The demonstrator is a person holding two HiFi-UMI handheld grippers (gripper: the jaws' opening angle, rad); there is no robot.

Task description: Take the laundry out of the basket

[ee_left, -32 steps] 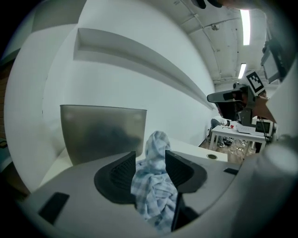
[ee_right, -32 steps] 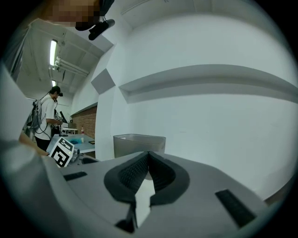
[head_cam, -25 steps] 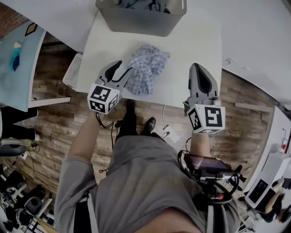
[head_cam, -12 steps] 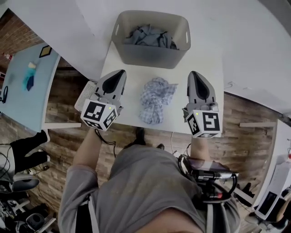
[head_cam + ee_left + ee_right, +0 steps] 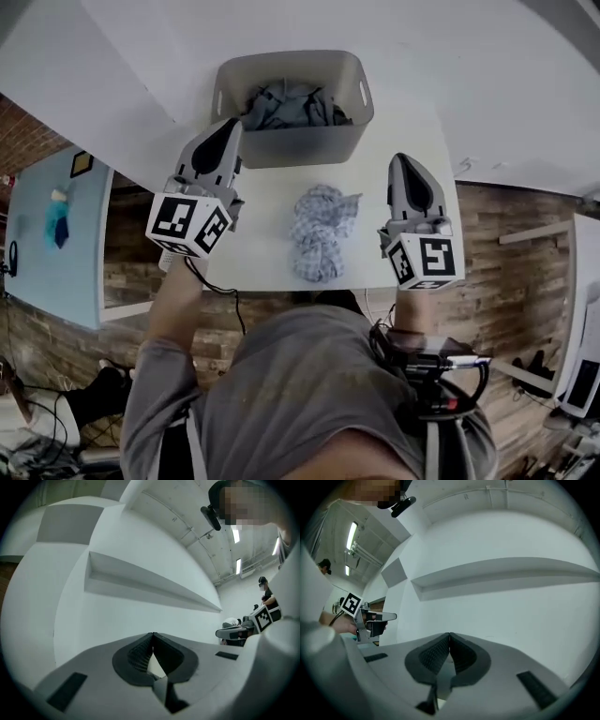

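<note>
White tabletop [image 5: 267,220] fills the middle of the head view, with a wooden floor [image 5: 511,272] on both sides of it. The grey basket [image 5: 286,145] stands at the far edge of the tabletop, and grey-blue laundry [image 5: 286,105] lies crumpled inside it. One checked cloth [image 5: 321,232] lies in a heap outside the basket, in the middle of the tabletop toward the near edge. The left gripper [image 5: 230,127] is held above the far left corner, its tip just beside the basket's left wall. The right gripper [image 5: 403,161] is above the right edge, well apart from the cloth.

In the left gripper view the jaws are together at the tips with nothing between them. Behind them is a white wall [image 5: 117,620] with a long ledge [image 5: 150,585]. The right gripper shows small at the right side.

In the right gripper view the jaws are also pressed together and empty. The same kind of white wall and ledge stand behind, and the left gripper shows at the left side.
</note>
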